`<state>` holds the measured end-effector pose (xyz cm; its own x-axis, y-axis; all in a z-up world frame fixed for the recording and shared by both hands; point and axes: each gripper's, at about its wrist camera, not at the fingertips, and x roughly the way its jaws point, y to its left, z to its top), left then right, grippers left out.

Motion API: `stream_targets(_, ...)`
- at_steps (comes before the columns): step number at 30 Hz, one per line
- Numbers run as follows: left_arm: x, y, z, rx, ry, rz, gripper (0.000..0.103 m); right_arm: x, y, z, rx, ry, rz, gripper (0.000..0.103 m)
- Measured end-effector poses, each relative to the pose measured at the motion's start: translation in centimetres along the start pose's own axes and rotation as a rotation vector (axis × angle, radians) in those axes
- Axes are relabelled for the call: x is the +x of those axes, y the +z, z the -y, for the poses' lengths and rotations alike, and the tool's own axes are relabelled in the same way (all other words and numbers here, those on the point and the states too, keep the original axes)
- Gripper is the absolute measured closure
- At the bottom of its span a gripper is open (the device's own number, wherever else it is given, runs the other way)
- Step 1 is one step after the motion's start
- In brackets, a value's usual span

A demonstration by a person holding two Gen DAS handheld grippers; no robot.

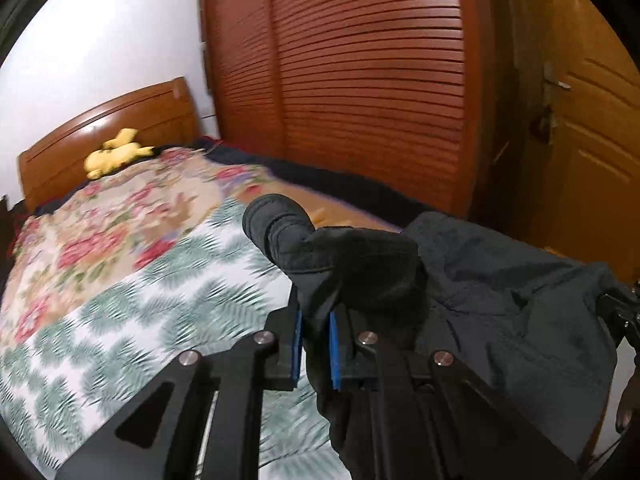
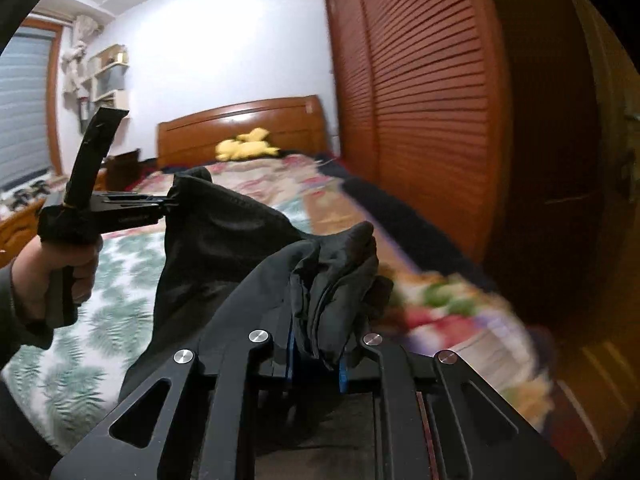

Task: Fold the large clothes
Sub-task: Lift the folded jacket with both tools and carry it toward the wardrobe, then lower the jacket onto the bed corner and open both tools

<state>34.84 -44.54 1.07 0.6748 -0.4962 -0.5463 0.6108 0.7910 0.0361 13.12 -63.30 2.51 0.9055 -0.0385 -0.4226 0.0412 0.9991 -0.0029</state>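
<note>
A large black garment (image 1: 500, 280) hangs lifted over the bed, stretched between both grippers. My left gripper (image 1: 316, 320) is shut on one bunched corner, and a rolled cuff (image 1: 276, 224) sticks up past the blue pads (image 1: 297, 344). In the right wrist view the left gripper (image 2: 168, 204) is held by a hand (image 2: 60, 272) at the left, clamping the garment's (image 2: 224, 240) far edge. My right gripper (image 2: 316, 340) is shut on a thick wad of the same cloth. The right gripper's black frame (image 1: 620, 312) shows at the far right of the left wrist view.
The bed carries a leaf-print sheet (image 1: 140, 340) and a floral quilt (image 1: 100, 240). A yellow plush toy (image 2: 248, 146) lies by the wooden headboard (image 2: 240, 120). A louvred wardrobe (image 1: 360, 80) runs along the bed's right side, with a wooden door (image 1: 592, 140) beyond it.
</note>
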Motion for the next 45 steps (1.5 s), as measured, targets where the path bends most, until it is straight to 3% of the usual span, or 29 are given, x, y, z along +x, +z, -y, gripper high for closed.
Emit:
stream_targets(7,2.6,3.4,7.2,0.059,-0.103,0.020,0.095,-2.6,0.8,7.0,0.015,-0.176,0.005,0.091)
stream_targets(13,3.9,2.3,9.5,0.128,-0.072,-0.026,0.094,-1.4,-2.2,10.3,0.081,-0.274,-0.105,0.088)
stream_targets(17,4.5,0.9,8.7,0.172,-0.047,-0.065,0.091,-1.3,-3.1,10.5,0.101,-0.319,-0.143,0.070)
stream_targets(18,4.6,0.4,8.2,0.175,-0.041,-0.078,0.090,-1.4,-3.0,10.3,0.086,-0.372,-0.142,0.062)
stream_targets(21,3.9,-0.4,7.0,0.165,-0.032,-0.074,0.087,-2.7,-2.3,10.2,0.066,-0.439,-0.115,0.053)
stream_targets(24,2.6,-1.1,6.1,0.144,-0.054,-0.065,0.080,-3.5,-1.2,9.3,0.052,-0.417,-0.089,0.052)
stream_targets(27,0.4,-2.1,5.7,0.121,-0.092,-0.040,0.074,-2.8,-0.9,7.6,0.020,-0.323,-0.092,0.052)
stream_targets(34,-5.0,-4.6,4.8,0.095,-0.141,0.021,0.065,1.2,-3.2,6.9,0.020,-0.242,-0.221,0.052)
stream_targets(40,-9.1,-5.9,4.4,0.102,-0.144,0.058,0.060,2.9,-5.6,9.9,0.099,-0.286,-0.294,0.052)
stream_targets(45,-12.2,-6.6,3.5,0.085,-0.160,0.081,0.054,2.3,-5.1,9.5,0.104,-0.316,-0.296,0.052)
